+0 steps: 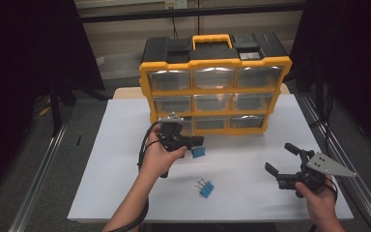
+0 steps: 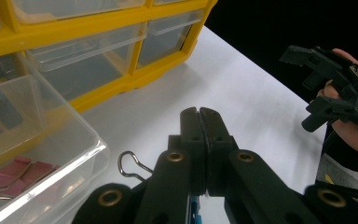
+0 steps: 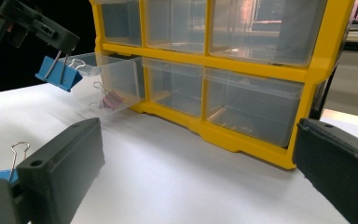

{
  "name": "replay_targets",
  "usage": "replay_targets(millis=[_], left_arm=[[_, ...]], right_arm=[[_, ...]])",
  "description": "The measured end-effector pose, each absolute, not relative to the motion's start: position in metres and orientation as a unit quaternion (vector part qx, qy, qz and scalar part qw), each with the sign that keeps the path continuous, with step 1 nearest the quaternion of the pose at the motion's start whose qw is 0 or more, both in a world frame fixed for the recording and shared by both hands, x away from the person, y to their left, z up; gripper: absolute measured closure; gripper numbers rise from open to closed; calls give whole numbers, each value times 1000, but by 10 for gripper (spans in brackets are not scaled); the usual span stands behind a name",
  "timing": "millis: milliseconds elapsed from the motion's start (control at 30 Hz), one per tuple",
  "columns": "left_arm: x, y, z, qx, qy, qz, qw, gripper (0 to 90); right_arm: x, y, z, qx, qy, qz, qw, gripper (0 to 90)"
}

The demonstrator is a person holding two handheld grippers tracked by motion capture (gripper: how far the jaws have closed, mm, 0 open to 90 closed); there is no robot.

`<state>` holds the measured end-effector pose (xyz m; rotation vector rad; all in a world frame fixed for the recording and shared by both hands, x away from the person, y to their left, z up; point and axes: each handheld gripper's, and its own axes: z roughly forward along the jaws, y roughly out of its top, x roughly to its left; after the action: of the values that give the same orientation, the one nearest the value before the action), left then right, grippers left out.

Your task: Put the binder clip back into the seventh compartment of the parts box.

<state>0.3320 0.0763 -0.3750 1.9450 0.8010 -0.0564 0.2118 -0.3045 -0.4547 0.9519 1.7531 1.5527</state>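
A: Start at the left. What are the jaws of the left gripper [image 1: 193, 143] doing?

B: They are pressed together on the wire handles of a blue binder clip [image 1: 199, 152], which hangs below them, clear of the tabletop [image 1: 125, 145]. In the right gripper view the clip [image 3: 58, 74] dangles just beside the front of a pulled-out clear drawer [image 3: 109, 79].

A: Anything in that drawer?

B: A pink binder clip [image 3: 111, 99] lies on its floor. The drawer belongs to the bottom left of a yellow and black organiser [image 1: 216, 87] with three rows of clear drawers, standing at the far side of the tabletop.

A: And further right?

B: A second blue binder clip [image 1: 205, 188] lies on the white tabletop, nearer the person, between the two hands. Then the right gripper [image 1: 280, 162], its jaws wide apart with nothing between them, held above the tabletop near its right edge.

A: The surroundings?

B: The white sheet covers a table; dark curtains hang at both sides, metal rails run along the floor, and a pale wall stands behind the organiser.

A: How are the hands posed?

B: The left hand [image 1: 162, 157] comes in from the bottom with the forearm angled upward, gripper pointing right toward the organiser's lower left corner. The right hand [image 1: 321, 198] sits low at the right, its gripper pointing left and away, grey plate on top.
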Motion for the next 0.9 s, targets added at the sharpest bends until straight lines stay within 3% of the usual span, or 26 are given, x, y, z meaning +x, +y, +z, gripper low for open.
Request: replay_targets(millis=[900], left_arm=[[343, 80, -361, 796, 335, -13, 504, 895]], right_arm=[[212, -304, -455, 360, 661, 585, 301, 14]])
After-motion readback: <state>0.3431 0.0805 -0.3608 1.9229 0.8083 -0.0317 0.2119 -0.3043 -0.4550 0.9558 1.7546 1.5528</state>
